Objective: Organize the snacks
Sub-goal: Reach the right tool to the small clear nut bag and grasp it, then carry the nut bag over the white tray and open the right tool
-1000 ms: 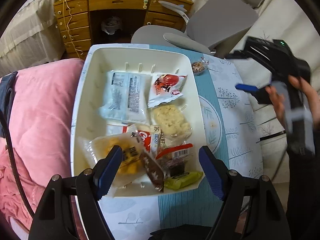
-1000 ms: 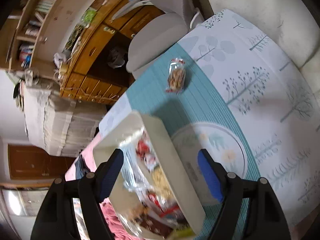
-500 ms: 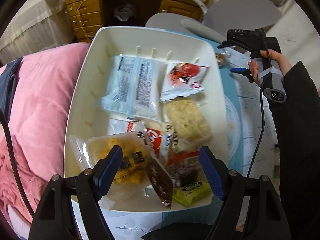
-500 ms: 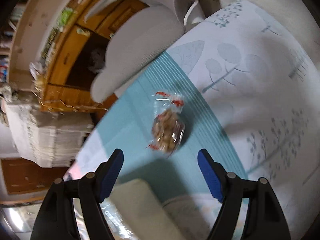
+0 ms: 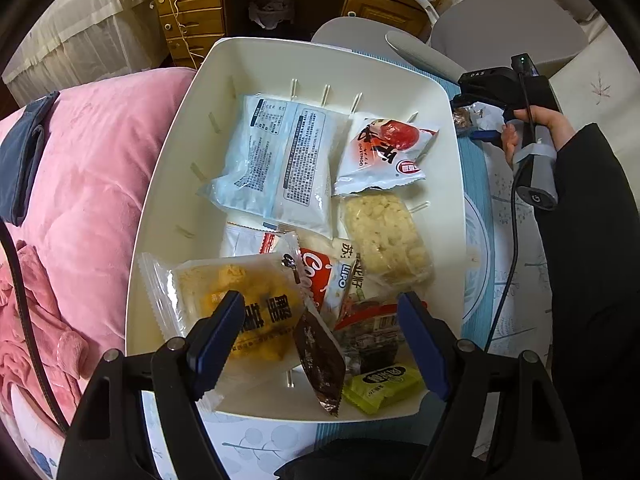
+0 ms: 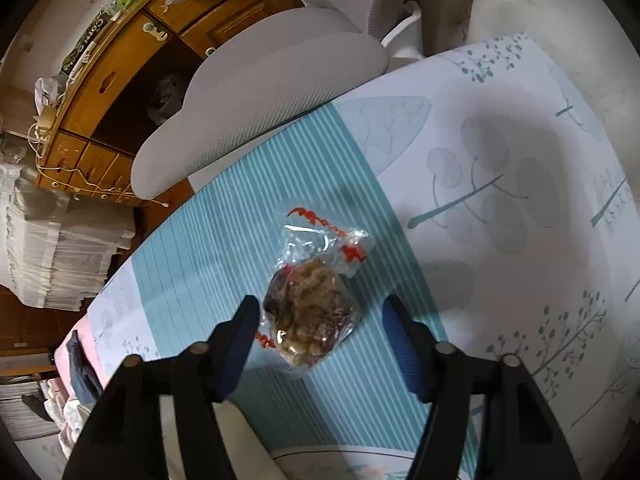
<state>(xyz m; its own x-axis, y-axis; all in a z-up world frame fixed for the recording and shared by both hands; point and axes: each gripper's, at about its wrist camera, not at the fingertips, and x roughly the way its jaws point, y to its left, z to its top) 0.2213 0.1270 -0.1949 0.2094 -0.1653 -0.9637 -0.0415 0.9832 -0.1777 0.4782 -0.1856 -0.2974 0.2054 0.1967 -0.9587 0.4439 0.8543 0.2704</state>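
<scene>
A white bin holds several wrapped snacks: a pale blue pack, a red-and-white pack, a puffed rice cake, a yellow cake pack. My left gripper hovers open over the bin's near end. A clear bag of brown nut snack lies on the teal-striped tablecloth. My right gripper is open with its fingers either side of the bag; it also shows in the left wrist view beyond the bin's far right corner.
A grey office chair stands at the table's far edge, with a wooden desk behind. A pink blanket lies left of the bin. The bin's rim is just below the right gripper.
My right gripper moved forward and down to the nut snack bag, which now sits between its fingers. My left gripper shifted closer over the bin.
</scene>
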